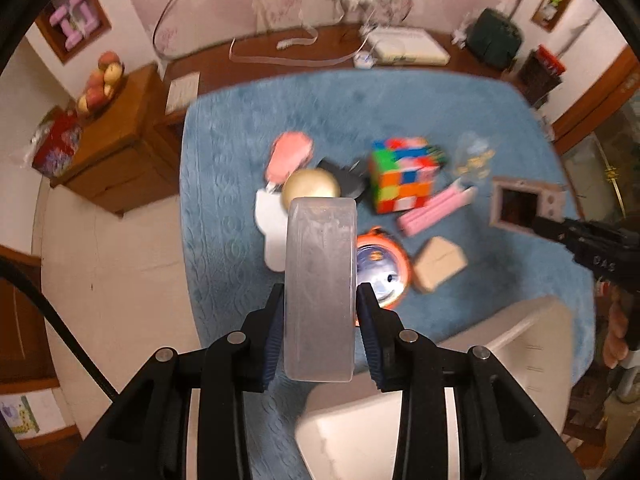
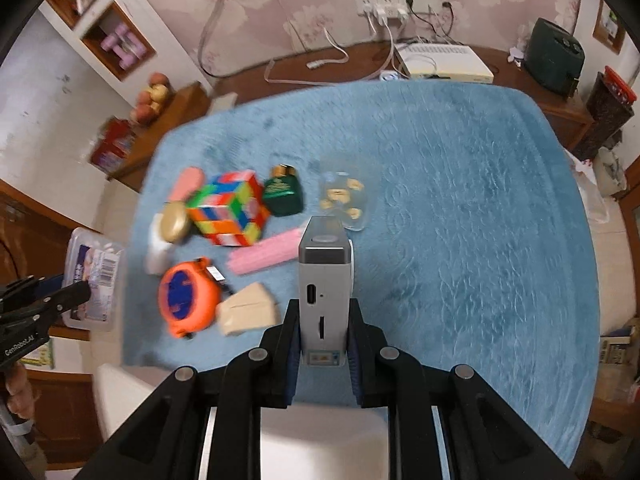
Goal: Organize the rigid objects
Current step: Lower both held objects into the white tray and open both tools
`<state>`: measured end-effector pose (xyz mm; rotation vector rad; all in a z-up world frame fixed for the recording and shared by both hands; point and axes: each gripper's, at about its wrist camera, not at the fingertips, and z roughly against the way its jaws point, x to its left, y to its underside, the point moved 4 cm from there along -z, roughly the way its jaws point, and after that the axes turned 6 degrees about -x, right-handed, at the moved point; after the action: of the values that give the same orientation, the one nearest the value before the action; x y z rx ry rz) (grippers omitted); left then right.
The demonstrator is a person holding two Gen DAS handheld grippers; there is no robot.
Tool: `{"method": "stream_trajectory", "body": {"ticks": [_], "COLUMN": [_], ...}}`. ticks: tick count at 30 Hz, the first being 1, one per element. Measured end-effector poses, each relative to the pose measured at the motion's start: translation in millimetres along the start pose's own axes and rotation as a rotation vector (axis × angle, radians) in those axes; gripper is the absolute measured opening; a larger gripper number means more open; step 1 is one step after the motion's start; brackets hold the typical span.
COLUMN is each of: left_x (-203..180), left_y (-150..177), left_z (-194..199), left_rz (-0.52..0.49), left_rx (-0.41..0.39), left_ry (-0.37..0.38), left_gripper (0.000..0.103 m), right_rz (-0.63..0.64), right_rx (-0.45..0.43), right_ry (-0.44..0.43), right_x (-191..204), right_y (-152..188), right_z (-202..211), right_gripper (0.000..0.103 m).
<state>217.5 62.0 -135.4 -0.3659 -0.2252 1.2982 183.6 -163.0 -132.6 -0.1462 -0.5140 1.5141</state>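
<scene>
Left gripper [image 1: 320, 320] pinching a clear plastic box [image 1: 320, 280] at centre frame, right gripper [image 2: 322, 332] clamped on a grey boxy device [image 2: 325, 280], colourful cube [image 2: 230, 210], orange tape measure [image 2: 186, 298], pink strip [image 2: 264, 256] cluttering blue mat [image 2: 460, 220] left of centre.

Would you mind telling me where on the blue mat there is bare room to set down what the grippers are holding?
The blue mat is bare to the right of the clear packet, out to its far and right edges. It is crowded on the left, around the puzzle cube, green bottle, orange tape measure and tan box.
</scene>
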Motion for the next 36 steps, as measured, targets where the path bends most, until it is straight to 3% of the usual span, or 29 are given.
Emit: {"method": "stream_trajectory", "body": {"ticks": [7, 15, 18, 24, 36], "left_x": [-39, -77, -85, -88, -86], "left_y": [12, 72, 95, 128, 165], "left_z": [60, 82, 78, 44, -15], "left_rz": [-0.068, -0.153, -0.198, -0.194, -0.211], "left_rx": [-0.07, -0.025, -0.013, 0.018, 0.041], "left_ry": [0.063, 0.089, 0.073, 0.047, -0.073], "left_gripper": [0.038, 0.038, 0.038, 0.038, 0.038], "right_rz": [0.031, 0.062, 0.079, 0.117, 0.129], "right_rx": [-0.065, -0.016, 0.036, 0.11, 0.082], "right_ry": [-0.071, -0.06, -0.054, -0.026, 0.034], "right_x": [25, 49, 57, 65, 59], "right_y": [25, 101, 131, 179, 202], "right_z": [66, 105, 98, 61, 18], "right_gripper": [0.02, 0.02, 0.02, 0.02, 0.02]}}
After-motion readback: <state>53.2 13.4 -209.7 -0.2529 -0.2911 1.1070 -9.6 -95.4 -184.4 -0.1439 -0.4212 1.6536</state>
